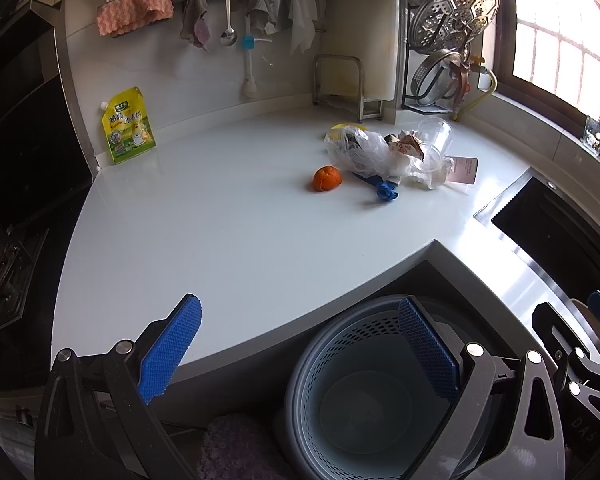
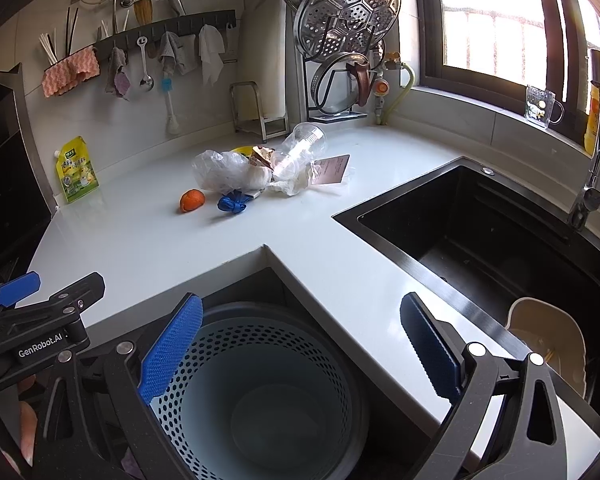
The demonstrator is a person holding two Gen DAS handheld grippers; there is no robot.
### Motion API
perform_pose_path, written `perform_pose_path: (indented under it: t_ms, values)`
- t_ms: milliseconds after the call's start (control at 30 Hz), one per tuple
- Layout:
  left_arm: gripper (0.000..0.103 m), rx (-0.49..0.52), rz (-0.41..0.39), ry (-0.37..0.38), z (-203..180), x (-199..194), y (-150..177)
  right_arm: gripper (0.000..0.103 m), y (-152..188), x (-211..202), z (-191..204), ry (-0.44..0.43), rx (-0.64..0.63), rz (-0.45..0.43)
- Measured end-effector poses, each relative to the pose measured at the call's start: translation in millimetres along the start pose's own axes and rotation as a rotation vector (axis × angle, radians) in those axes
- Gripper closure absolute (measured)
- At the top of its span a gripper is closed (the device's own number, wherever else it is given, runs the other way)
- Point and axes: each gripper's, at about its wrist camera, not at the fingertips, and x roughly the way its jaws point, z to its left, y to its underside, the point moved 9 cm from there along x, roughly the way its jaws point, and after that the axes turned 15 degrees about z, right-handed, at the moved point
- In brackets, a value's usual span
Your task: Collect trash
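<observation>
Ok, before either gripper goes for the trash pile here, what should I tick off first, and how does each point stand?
1. Left gripper open and holding nothing: ok.
2. Right gripper open and holding nothing: ok.
3. Waste basket in place below the counter corner, with no trash seen inside: ok.
4. Trash all on the countertop: orange peel, blue crumpled item, plastic bag, clear cups and pink card lie together: ok.
5. Path from grippers to the pile free of obstacles: ok.
6. Whether the bag holds loose bits that may spill: cannot tell.
</observation>
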Motion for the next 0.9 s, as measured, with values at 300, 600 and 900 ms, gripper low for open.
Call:
perform_pose_path:
  t_ms: [300,600,900]
  values:
    - [0.006,-0.002,-0.002,-0.001,2.1,0.2,0.3,0.008,0.0,-0.3,-0.1,0.000,0.000,-0.001]
    - [0.006,-0.003,-0.001,0.000,2.6,0.6,0.3,0.008,0.0,0.1,-0.3,-0.001,0.000,0.000]
    - [0.006,0.003,-0.004,-0.001,3.8,1.1,-0.4,0.008,0.0,1.3,0.3,-0.006,-0.003,0.000]
